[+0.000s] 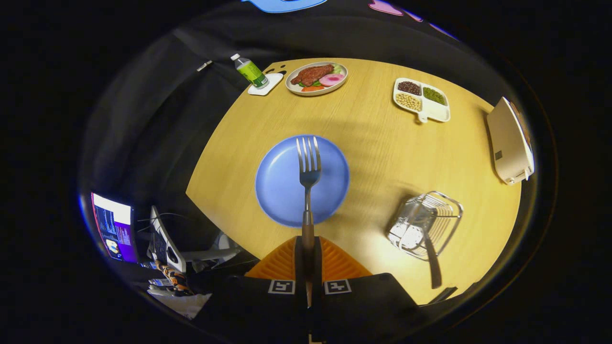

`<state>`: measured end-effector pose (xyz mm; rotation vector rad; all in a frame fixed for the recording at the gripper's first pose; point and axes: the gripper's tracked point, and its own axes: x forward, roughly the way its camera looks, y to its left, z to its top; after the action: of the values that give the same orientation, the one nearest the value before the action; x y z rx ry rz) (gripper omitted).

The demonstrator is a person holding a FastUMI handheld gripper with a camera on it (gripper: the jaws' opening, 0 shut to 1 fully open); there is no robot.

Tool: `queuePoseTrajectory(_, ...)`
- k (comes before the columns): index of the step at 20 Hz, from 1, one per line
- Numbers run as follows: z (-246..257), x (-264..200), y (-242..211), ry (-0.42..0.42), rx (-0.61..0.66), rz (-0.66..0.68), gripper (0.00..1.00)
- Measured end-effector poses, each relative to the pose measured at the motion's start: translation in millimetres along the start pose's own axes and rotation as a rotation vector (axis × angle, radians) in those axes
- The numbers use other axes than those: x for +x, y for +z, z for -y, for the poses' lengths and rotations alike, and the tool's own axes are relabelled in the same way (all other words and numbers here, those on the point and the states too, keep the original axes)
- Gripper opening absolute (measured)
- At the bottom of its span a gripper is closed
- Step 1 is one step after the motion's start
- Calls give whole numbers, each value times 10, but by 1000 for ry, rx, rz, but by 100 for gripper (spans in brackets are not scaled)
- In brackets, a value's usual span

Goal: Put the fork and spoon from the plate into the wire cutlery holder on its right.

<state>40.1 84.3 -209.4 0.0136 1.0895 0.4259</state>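
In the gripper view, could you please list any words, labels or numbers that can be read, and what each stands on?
None can be read.
Green-labelled plastic bottle: label too small and blurred.
Square black-and-white markers on the hand-held gripper, shut on the metal fork: patterns, not text.

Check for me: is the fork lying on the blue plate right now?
No, the fork is clamped by its handle in the gripper, lifted above the blue plate.
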Motion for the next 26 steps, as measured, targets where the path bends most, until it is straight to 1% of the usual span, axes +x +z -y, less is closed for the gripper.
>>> queuePoseTrajectory(5,414,-408,-234,-42,-39,-75,8)
queuePoseTrajectory(7,610,-535,-280,-70,-62,-110,8)
queuePoseTrajectory(9,849,-645,-364,-122,-85,-173,8)
queuePoseTrajectory(11,982,-726,-421,-142,-93,-229,8)
queuePoseTrajectory(16,1261,-698,-478,-143,-64,-358,8)
queuePoseTrajectory(22,1460,-567,-509,-144,-55,-505,8)
queuePoseTrajectory(23,1482,-546,-503,-146,-47,-526,9)
queuePoseTrajectory(26,1521,-455,-450,-141,-17,-545,9)
